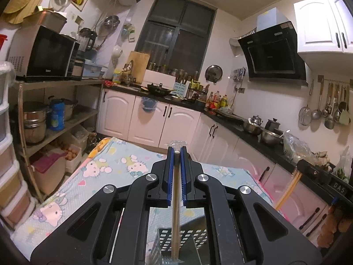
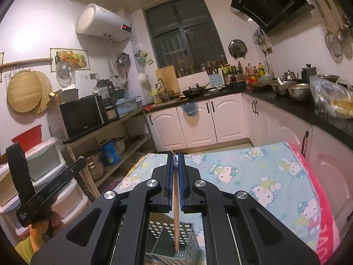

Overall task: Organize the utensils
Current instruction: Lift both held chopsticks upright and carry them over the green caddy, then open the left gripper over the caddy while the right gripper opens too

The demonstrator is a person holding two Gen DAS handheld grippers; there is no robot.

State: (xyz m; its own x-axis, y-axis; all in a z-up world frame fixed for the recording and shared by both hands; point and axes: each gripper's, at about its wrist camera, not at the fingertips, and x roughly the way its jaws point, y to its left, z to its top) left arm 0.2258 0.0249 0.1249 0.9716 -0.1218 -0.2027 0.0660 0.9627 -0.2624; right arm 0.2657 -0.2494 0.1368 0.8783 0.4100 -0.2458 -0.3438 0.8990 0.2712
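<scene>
**Two chopsticks held over the basket**

My left gripper is clamped on a wooden chopstick, its lower end over the slotted basket on the cloth-covered counter, ready to drop in. My right gripper pinches another chopstick likewise. Only the right view shows my left hand; only the left shows yellow chopsticks hanging beside my right hand.

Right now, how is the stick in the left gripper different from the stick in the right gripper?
The left gripper holds a wooden stick hanging nearly straight; the right gripper holds its stick slightly slanted. Clear wrap shows plainly above the left pads, less above the right. Both hang over a slotted basket.
</scene>
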